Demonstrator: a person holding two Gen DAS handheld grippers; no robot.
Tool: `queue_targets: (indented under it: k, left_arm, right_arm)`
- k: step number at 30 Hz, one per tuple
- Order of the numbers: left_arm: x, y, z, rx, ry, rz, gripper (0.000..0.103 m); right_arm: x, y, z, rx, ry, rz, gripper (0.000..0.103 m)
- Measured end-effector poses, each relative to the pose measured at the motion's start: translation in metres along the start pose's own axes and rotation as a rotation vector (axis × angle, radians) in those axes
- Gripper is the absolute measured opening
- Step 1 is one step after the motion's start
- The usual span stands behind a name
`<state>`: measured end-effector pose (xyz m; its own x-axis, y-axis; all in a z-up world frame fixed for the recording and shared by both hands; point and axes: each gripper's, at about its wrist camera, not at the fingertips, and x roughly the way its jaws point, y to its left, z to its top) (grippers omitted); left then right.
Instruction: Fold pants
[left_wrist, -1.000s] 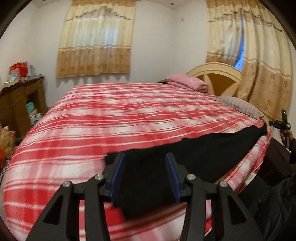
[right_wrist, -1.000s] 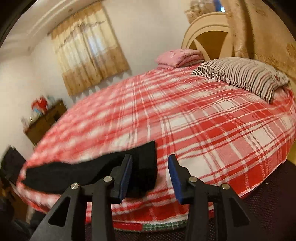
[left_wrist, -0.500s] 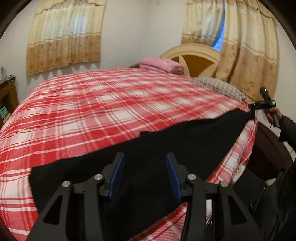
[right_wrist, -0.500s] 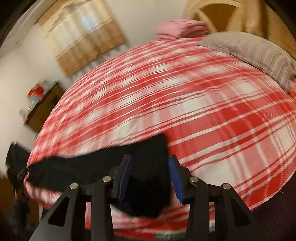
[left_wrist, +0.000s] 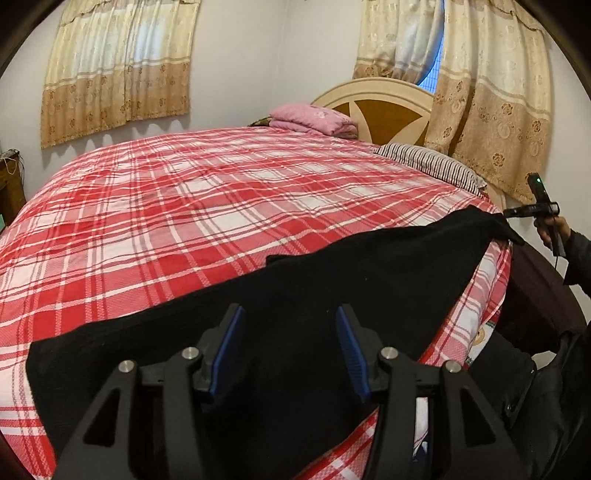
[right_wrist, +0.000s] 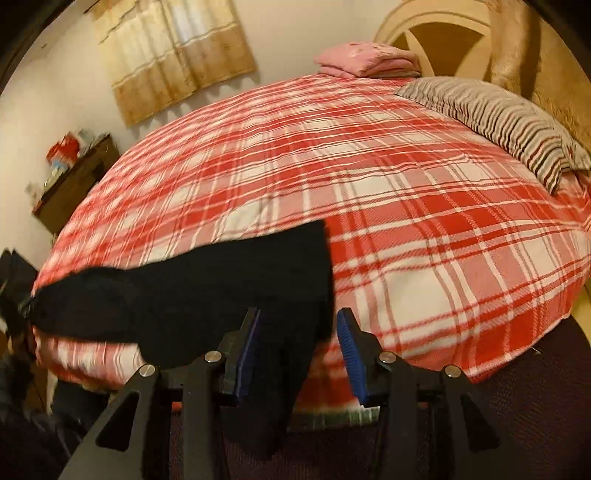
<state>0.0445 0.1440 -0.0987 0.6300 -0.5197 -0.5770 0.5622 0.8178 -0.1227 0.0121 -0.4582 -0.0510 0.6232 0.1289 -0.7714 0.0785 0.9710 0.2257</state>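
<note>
The left gripper (left_wrist: 288, 343) stands released over the black pants (left_wrist: 332, 295), its jaws having just widened. The right gripper (right_wrist: 295, 343) stands unclenched too, cloth between. The pants lie along the bed's (left_wrist: 184, 206) near edge.

Plaid bedspread (left_wrist: 192, 206) lies bare across its middle and far side — free passage; striped pillow (right_wrist: 509, 122) and folded pink blanket (left_wrist: 314, 118) obstruct the headboard (left_wrist: 388, 110) end.
</note>
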Motion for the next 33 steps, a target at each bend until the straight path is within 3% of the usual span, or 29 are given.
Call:
queue_targets:
  k: [2, 3, 4, 10, 17, 21, 27, 33]
  left_arm:
    - [-0.002, 0.005, -0.003, 0.002, 0.009, 0.022, 0.054]
    - [-0.003, 0.008, -0.004, 0.000, 0.013, 0.034, 0.054]
    - [-0.007, 0.014, -0.007, -0.012, 0.014, 0.048, 0.054]
    - [-0.013, 0.038, -0.018, -0.051, 0.021, 0.100, 0.061]
    - [-0.006, 0.038, -0.023, -0.056, 0.017, 0.086, 0.061]
    - [-0.007, 0.039, -0.024, -0.061, 0.013, 0.093, 0.061]
    - [-0.007, 0.042, -0.025, -0.073, 0.009, 0.093, 0.061]
    - [-0.006, 0.041, -0.025, -0.064, 0.016, 0.110, 0.064]
  right_arm:
    - [0.011, 0.004, 0.006, -0.002, 0.020, 0.002, 0.044]
    - [0.015, 0.008, 0.006, -0.008, 0.029, 0.013, 0.037]
    - [0.016, 0.012, 0.007, -0.017, 0.039, 0.020, 0.024]
    - [0.012, 0.035, 0.010, -0.080, 0.017, -0.056, 0.013]
    - [-0.019, 0.060, 0.048, -0.146, -0.108, -0.155, 0.011]
    - [-0.020, 0.064, 0.072, -0.174, -0.136, -0.212, 0.011]
    - [0.034, 0.047, 0.088, -0.165, -0.053, -0.281, 0.011]
    - [0.079, 0.024, 0.080, -0.089, 0.025, -0.273, 0.015]
